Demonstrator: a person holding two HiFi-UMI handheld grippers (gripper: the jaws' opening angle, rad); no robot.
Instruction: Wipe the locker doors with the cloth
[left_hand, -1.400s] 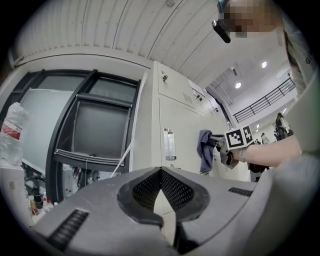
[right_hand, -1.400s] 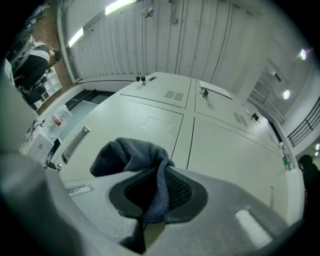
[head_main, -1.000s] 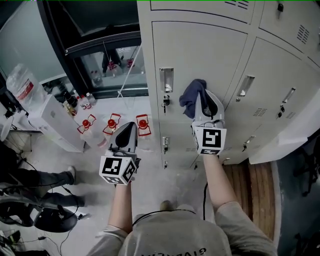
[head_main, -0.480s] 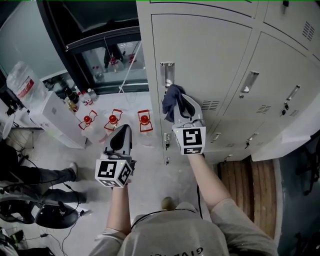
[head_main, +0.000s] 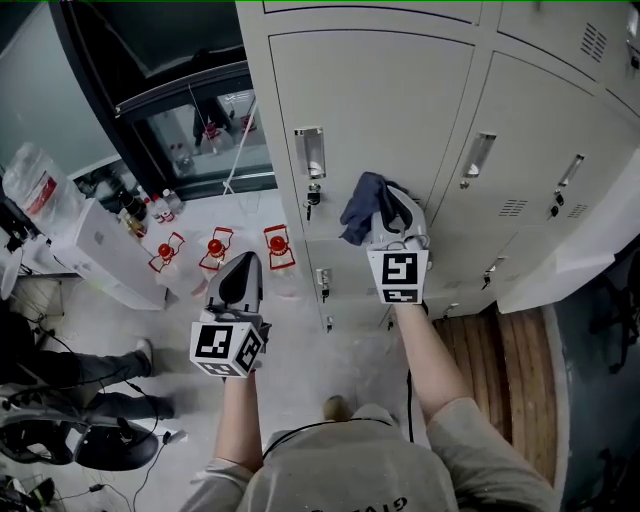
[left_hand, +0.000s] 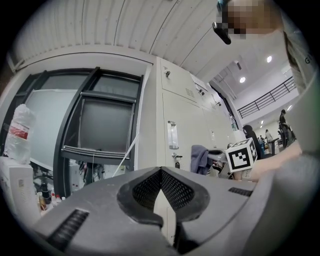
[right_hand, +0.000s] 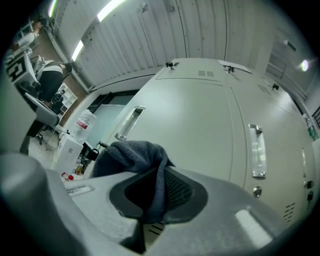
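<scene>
Blue cloth (head_main: 360, 205) gripped by right claw (head_main: 388, 203), arm outstretched toward locker door (head_main: 380, 110) | left claw (head_main: 243, 266) closed, low

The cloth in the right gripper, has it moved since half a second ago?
Yes. Half a second ago the cloth was directly under the door handle; now it sits to the right of that handle, on the same locker door.

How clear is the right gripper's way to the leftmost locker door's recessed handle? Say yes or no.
Probably yes. The right gripper, shut on the dark blue cloth, is by that locker door, right of the handle and slightly lower; only bare door panel lies between them.
</scene>
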